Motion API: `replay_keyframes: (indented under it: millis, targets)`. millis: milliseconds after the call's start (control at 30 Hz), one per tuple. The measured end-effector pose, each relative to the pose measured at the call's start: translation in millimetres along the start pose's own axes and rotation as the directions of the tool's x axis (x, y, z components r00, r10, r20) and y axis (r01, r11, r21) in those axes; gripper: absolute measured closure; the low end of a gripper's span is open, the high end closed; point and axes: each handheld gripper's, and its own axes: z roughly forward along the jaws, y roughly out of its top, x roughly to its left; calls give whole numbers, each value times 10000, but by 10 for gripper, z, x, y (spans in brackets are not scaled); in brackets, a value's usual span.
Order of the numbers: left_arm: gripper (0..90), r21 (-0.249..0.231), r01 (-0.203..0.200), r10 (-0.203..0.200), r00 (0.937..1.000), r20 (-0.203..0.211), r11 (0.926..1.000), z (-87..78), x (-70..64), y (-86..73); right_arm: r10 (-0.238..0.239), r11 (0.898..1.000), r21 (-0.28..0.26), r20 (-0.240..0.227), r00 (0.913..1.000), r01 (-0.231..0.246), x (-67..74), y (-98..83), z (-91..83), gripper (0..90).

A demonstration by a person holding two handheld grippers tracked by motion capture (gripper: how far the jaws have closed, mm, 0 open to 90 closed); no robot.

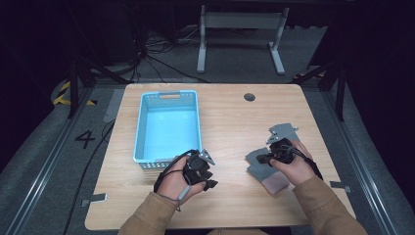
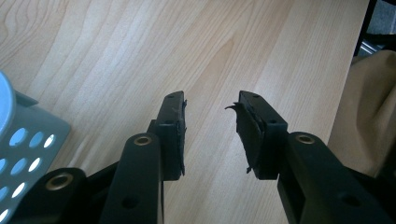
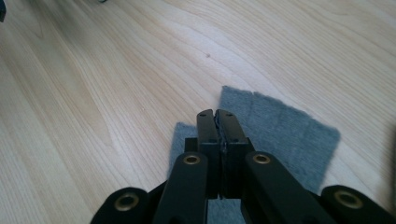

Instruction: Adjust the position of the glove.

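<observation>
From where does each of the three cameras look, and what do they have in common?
High view: above the table, looking forward and down; forearms and both hands enter below.
Left gripper view: on the left tongs, open over bare wood beside the blue basket.
Right gripper view: on the right tongs, shut above the grey cloth.
Shared: all show the wood.

Flat grey felt-like cloth pieces (image 1: 254,164), rectangular, lying on the near right part of the light wooden counter (image 1: 230,117). Spread flat, overlapping, with a paler pinkish patch (image 1: 275,183) at the near end. Seen closer in the right gripper view as a fuzzy grey rectangle (image 3: 285,130) with straight cut edges, one corner pointing far, a second smaller piece (image 3: 182,140) tucked at its left. Well apart from the far edge, right of centre.
</observation>
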Motion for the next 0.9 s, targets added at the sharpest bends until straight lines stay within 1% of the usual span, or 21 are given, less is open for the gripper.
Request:
replay_keyframes:
  millis: [100,167,233,400,533,900]
  targets:
    - [628,3,5,-5,10000,-3,10000,-1,0,-2,-115,9998,185,-66,9999,116,32,16,102,900]
    - [625,-6,1,-1,10000,5,10000,-3,-1,-2,-161,9989,435,-50,9999,163,52,20,158,900]
    - [623,1,0,0,10000,12,10000,1,-1,-2,-197,9985,506,-40,9998,198,69,21,197,900]
    - [619,17,13,-13,10000,23,10000,7,4,-2,-214,9972,722,82,9997,208,73,14,260,900]
    - [616,28,27,-27,10000,41,10000,7,4,-3,-222,9966,795,177,9996,208,69,6,296,900]
    - [612,53,77,-78,9999,65,10000,14,8,-6,-271,9939,1075,201,9994,248,78,-8,378,900]
